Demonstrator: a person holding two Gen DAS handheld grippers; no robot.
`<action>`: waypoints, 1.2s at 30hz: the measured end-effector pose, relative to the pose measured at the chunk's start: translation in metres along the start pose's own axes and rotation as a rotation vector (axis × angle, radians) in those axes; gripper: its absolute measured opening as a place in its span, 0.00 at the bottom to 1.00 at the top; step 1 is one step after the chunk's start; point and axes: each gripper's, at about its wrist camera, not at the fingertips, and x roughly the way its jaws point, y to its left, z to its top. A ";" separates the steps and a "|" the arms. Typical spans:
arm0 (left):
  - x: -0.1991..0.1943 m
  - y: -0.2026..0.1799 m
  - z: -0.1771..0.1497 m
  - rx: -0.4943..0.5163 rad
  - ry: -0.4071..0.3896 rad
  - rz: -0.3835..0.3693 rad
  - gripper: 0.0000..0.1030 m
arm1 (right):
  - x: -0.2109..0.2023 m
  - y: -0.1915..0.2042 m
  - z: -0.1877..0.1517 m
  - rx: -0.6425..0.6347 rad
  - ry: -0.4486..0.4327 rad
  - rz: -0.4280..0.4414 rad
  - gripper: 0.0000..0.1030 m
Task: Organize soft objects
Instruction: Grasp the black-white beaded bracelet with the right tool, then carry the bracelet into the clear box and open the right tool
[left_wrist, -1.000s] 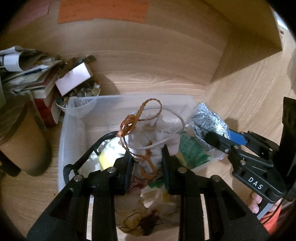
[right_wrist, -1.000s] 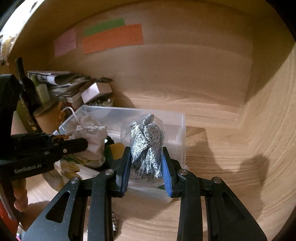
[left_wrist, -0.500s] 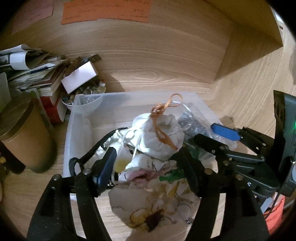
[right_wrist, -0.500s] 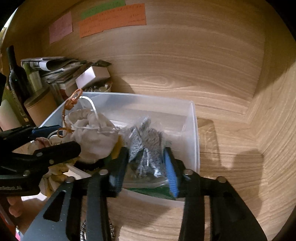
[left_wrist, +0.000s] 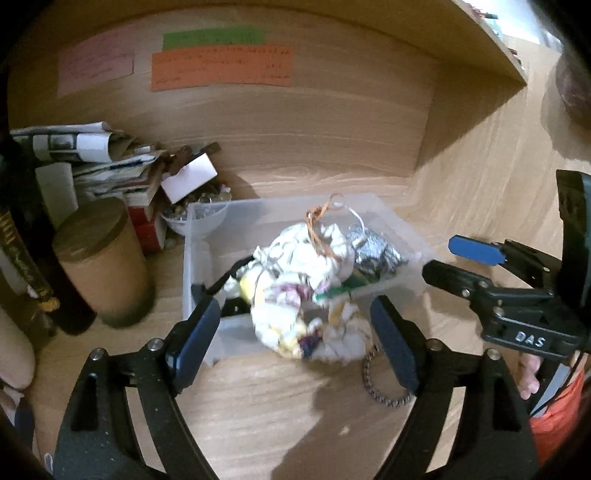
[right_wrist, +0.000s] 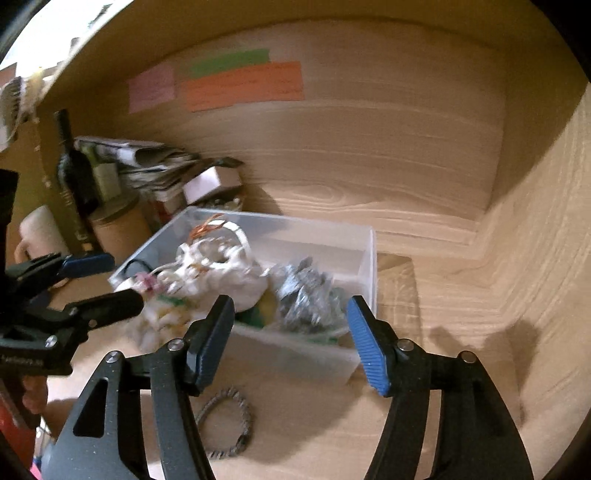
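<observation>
A clear plastic bin (left_wrist: 207, 236) (right_wrist: 364, 258) stands on the wooden shelf. In it lie a white cloth pouch with an orange cord (left_wrist: 310, 254) (right_wrist: 221, 269) and a grey patterned item in a clear bag (left_wrist: 373, 251) (right_wrist: 306, 291). A floral cloth (left_wrist: 314, 332) hangs over the bin's near rim. My left gripper (left_wrist: 291, 339) is open and empty, pulled back from the pouch. My right gripper (right_wrist: 291, 332) is open and empty, just short of the bagged item.
A brown cylinder box (left_wrist: 99, 266), a dark bottle (right_wrist: 70, 162), stacked papers (left_wrist: 92, 162) and a bowl of small items (left_wrist: 192, 214) crowd the left. A metal chain (left_wrist: 384, 387) (right_wrist: 229, 421) lies on the shelf before the bin. Coloured notes (left_wrist: 221, 66) hang on the back wall.
Both grippers opened and let go: the white pouch and the grey bagged item now lie in the bin. Both grippers have drawn back and up from it.
</observation>
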 end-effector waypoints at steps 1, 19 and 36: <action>0.000 0.000 -0.002 -0.001 -0.002 0.003 0.81 | -0.003 0.002 -0.004 -0.004 0.002 0.009 0.58; 0.029 0.008 -0.017 -0.064 0.072 -0.044 0.30 | 0.051 0.032 -0.059 -0.096 0.252 0.078 0.33; -0.003 0.008 -0.008 -0.015 -0.040 0.012 0.07 | 0.046 0.028 -0.056 -0.078 0.185 0.077 0.07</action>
